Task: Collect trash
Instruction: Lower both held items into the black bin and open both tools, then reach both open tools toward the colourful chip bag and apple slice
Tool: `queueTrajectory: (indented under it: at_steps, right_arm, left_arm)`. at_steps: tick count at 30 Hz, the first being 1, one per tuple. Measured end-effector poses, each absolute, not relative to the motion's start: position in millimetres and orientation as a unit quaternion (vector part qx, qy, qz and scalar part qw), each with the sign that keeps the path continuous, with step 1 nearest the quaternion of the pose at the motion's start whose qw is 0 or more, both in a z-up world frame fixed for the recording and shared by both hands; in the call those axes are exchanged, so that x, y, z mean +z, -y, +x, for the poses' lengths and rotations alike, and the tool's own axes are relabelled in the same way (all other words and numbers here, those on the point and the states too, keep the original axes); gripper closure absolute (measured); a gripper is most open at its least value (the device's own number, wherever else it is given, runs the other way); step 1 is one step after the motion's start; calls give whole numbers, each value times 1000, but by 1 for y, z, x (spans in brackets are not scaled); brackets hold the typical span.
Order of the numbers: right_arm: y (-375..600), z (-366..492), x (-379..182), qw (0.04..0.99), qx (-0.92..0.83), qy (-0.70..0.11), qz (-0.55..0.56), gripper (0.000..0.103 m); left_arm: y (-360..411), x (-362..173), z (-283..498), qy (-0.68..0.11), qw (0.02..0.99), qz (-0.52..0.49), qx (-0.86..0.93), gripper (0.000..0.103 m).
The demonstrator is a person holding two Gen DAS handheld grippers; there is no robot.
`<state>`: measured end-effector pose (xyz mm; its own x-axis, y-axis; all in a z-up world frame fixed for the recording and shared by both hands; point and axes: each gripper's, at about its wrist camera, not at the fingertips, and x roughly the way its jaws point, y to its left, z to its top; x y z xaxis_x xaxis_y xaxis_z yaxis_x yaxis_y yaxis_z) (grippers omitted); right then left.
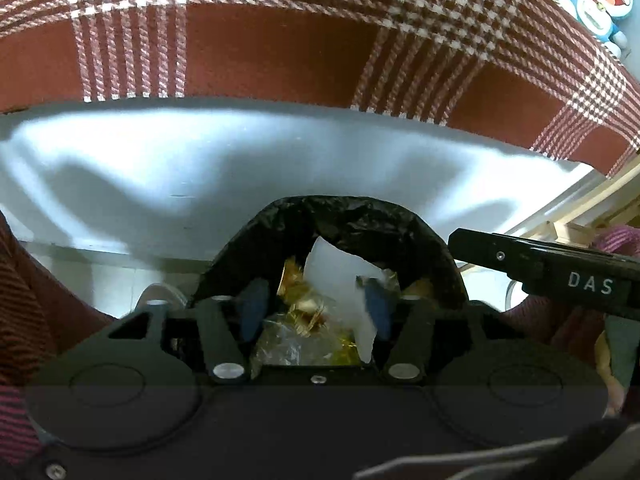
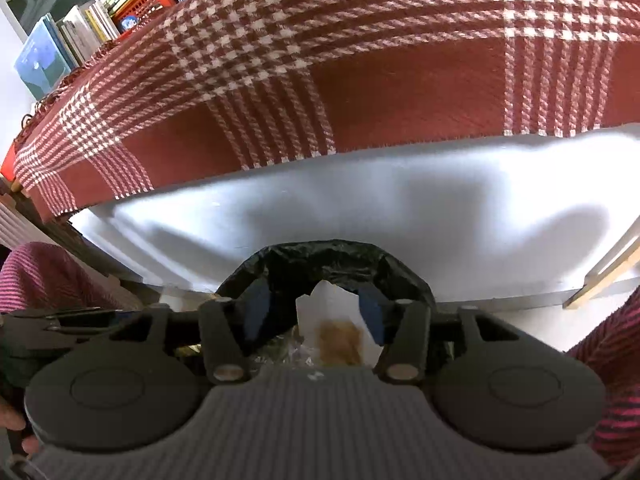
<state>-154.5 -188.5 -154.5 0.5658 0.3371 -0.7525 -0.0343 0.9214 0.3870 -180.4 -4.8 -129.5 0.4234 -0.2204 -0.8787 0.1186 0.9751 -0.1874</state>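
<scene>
- Hovering both tools over bin bag (image 1: 348, 220), jaws apart, nothing gripped.
- Left tool (image 1: 314, 308): white paper (image 1: 336, 268) & gold wrappers (image 1: 298, 300) directly below, inside bag.
- Right tool (image 2: 316, 308): same paper (image 2: 332, 308) below; bag sits off table (image 2: 360, 208) near edge.

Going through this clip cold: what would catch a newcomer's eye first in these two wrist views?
Probably the red-and-white plaid cloth filling the top of both views, draped over a white surface. Below it, a black trash bag gapes just ahead of both grippers, with white paper and gold foil wrappers inside. The left gripper and the right gripper both stand open over its mouth.
</scene>
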Motion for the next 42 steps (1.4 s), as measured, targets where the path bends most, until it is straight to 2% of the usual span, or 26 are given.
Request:
queueTrajectory:
  at_steps: [6,14,16,31,37,42]
  right_arm:
    - [191,-155,-151,871,107,-449,169,29]
    - [200,-154,-120,891,113,-407,168,26]
    - [203,-151,-105,898,123,-392,160,20]
    - [232,-112,-22,936,134,-301,122,15]
    - [249,-89,5,951,106,-276,92,14]
    - [276,-54,30,951,83,-279,109,11]
  left_arm:
    - [3,-120,-176,-517,849,-48,-96,28]
    - [3,-77,-169,-457,881,-33,-116,19]
    - [5,-63,-165,-435,891,-29,-126,16]
    - [26,25,-97,-308,938,-26,-154,12]
    - [53,42,-54,-277,946,-29,-165,9]
    - [91,42,-28,-227,954,-2,-197,7]
